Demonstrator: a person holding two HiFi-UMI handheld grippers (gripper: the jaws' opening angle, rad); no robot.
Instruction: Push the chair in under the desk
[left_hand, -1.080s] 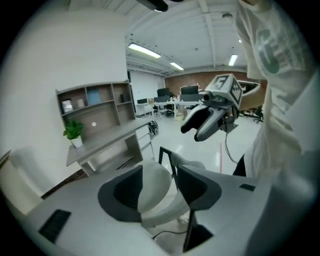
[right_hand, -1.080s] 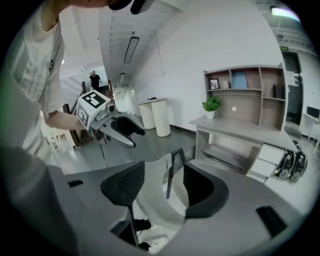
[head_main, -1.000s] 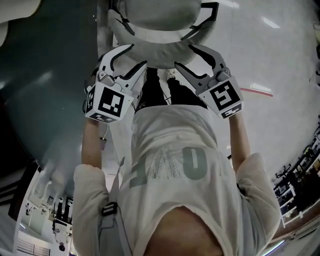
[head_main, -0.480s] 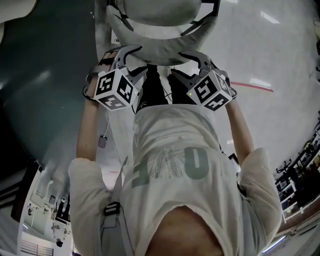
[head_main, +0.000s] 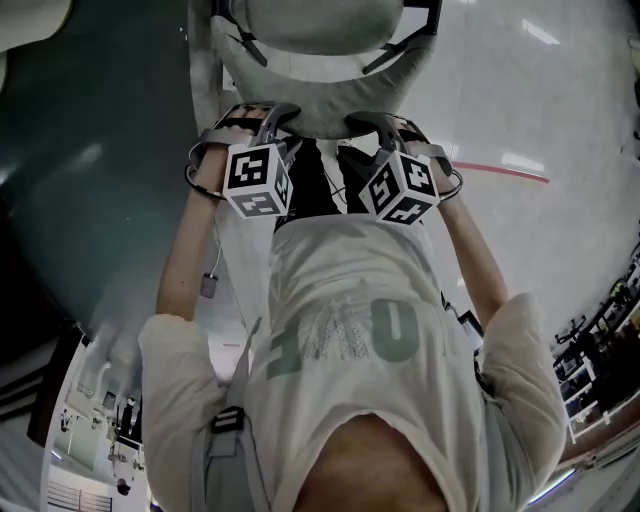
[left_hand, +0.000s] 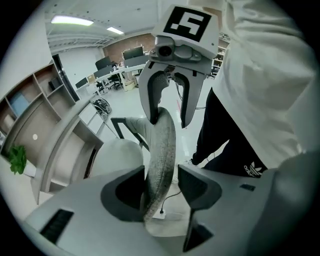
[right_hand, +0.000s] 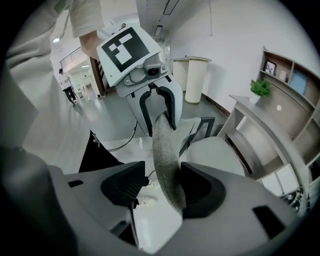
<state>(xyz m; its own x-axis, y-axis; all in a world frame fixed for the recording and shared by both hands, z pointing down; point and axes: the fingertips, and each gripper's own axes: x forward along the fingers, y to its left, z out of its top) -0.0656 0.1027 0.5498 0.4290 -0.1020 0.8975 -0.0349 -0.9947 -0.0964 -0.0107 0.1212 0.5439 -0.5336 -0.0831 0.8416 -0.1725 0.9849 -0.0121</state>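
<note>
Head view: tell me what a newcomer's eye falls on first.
The left tool and the right tool straddle the top edge of the grey chair backrest, at the head view's upper middle. The left tool's jaws have just been closing, yet a gap shows beside the backrest; the right tool's stand open around it.

Green potted plant (right_hand: 260, 89) on shelf (right_hand: 270, 117); red floor line (head_main: 505, 172); possibly power strip (left_hand: 161, 213) on floor.
</note>
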